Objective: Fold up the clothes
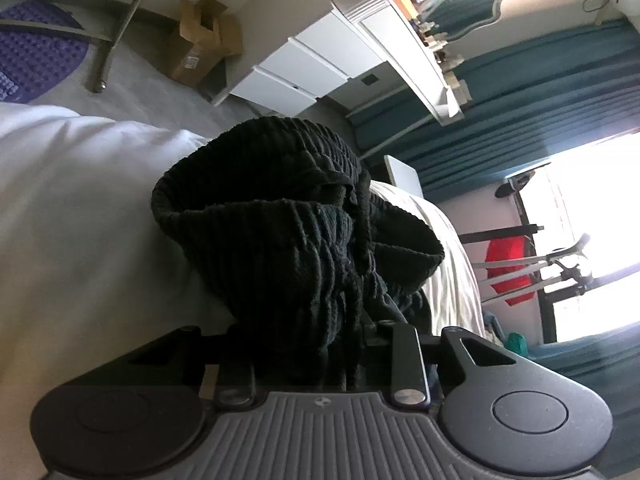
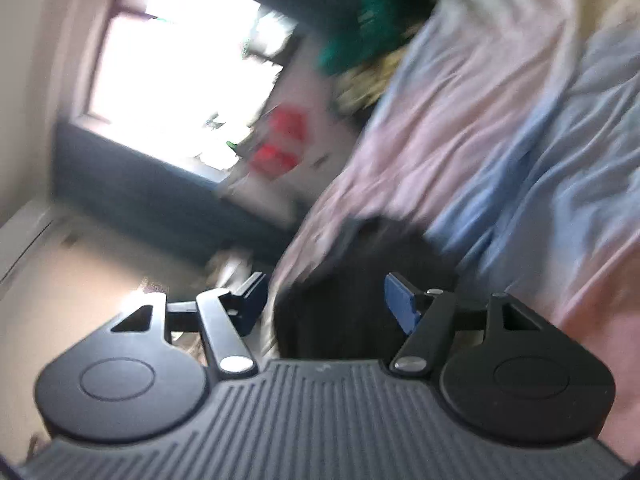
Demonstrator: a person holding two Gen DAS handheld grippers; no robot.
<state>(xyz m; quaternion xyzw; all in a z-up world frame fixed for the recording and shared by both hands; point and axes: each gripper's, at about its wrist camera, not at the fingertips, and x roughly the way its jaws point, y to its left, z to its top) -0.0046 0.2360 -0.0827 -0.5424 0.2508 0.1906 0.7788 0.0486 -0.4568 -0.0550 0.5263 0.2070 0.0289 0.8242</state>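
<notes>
Hiding left gripper (image 1: 308, 344) fingers, bunched black knit garment (image 1: 280, 216).

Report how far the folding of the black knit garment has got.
Done: nothing looks folded. In hand: the left gripper clamps the bunched black garment above the white bedding; the right gripper is open, dark cloth between its fingers ungripped. Left: spreading, folding.

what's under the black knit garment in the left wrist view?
The black knit garment lies bunched on white bedding, its near end between the fingers of the left gripper. The fabric covers both fingertips and whatever bedding lies directly beneath it.
</notes>
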